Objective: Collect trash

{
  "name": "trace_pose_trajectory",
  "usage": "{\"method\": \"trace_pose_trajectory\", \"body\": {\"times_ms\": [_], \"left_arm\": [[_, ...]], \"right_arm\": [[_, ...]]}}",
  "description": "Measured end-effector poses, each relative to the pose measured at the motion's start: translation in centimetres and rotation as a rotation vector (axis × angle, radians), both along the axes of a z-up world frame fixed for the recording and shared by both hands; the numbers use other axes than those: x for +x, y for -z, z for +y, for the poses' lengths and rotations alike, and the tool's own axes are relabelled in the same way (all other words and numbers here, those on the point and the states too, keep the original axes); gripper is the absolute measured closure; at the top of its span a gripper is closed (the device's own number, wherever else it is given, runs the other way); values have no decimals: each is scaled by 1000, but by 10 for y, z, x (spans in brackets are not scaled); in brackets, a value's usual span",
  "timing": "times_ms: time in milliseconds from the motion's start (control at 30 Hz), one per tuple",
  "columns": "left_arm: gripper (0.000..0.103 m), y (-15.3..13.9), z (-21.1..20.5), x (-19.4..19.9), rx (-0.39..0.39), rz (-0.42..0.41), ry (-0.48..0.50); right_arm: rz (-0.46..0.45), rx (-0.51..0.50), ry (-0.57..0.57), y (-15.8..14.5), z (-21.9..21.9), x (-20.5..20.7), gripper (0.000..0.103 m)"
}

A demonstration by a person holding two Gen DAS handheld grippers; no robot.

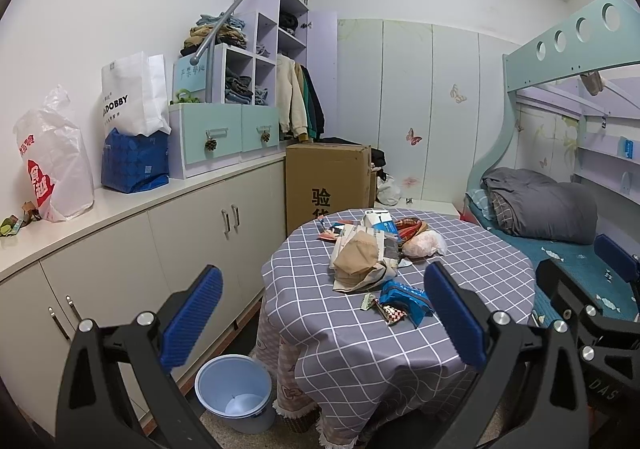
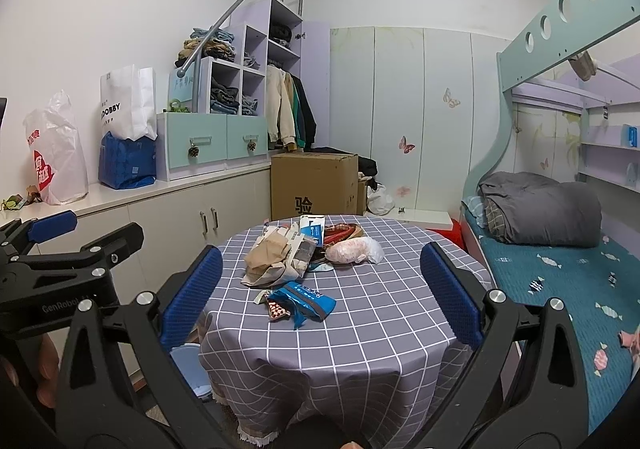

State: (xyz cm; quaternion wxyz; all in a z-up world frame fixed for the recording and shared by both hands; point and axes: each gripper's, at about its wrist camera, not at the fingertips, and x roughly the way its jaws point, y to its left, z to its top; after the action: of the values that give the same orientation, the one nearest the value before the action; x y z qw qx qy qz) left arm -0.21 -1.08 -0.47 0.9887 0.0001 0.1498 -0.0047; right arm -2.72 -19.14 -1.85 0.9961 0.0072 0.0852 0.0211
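Trash lies in a heap on a round table with a grey checked cloth (image 1: 460, 261) (image 2: 380, 301): a tan paper bag (image 1: 358, 255) (image 2: 268, 255), a blue wrapper (image 1: 404, 299) (image 2: 306, 301), a small red-checked wrapper (image 1: 392, 314) (image 2: 278, 309), a pink-filled plastic bag (image 1: 424, 243) (image 2: 352, 249) and a blue-white carton (image 1: 380, 223) (image 2: 314, 227). A light-blue bin (image 1: 236, 391) (image 2: 190, 369) stands on the floor left of the table. My left gripper (image 1: 324, 317) and right gripper (image 2: 320, 297) are both open and empty, held short of the table.
A white cabinet counter (image 1: 132, 193) with bags runs along the left wall. A cardboard box (image 1: 326, 179) stands behind the table. A bunk bed (image 2: 560, 269) with a grey quilt is at the right. The left gripper shows at the left of the right wrist view (image 2: 52, 245).
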Motion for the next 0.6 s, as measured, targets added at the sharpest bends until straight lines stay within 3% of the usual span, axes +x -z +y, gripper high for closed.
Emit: {"method": "trace_pose_trajectory", "body": {"times_ms": [600], "left_arm": [[4,2,0,2,4,1,2]], "right_arm": [[8,-2,-3,1,1,1,6]]}}
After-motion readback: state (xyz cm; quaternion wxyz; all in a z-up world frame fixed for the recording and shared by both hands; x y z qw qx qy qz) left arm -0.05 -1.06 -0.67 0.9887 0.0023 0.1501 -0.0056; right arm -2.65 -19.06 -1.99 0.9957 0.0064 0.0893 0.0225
